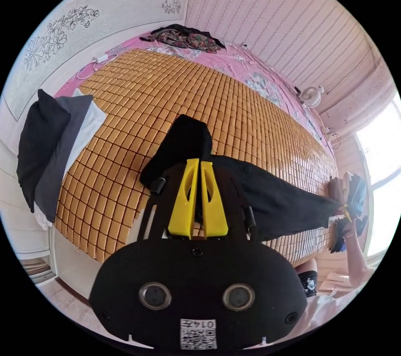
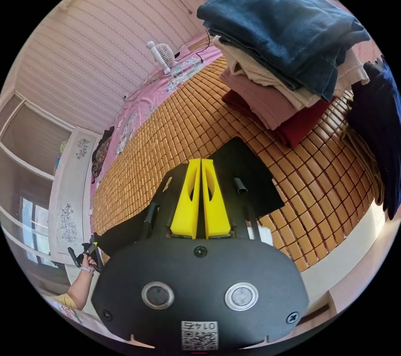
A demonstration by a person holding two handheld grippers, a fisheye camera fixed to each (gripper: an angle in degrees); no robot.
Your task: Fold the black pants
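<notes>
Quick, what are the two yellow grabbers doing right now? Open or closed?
Left hand-held gripper: closed, pinching the black pants.
Right hand-held gripper: closed, pinching the other end of the black pants.

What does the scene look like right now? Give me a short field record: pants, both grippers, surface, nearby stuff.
pants: black pants stretched across the mat between the two grippers
left gripper: jaws together, apparently pinching one end of the pants
right gripper: jaws together at the other end, over a flat black corner
surface: bamboo mat over a pink sheet
stack: folded clothes, blue on top, beside the right gripper
other: dark pillows at one end; patterned garment on the far side; small fan
</notes>
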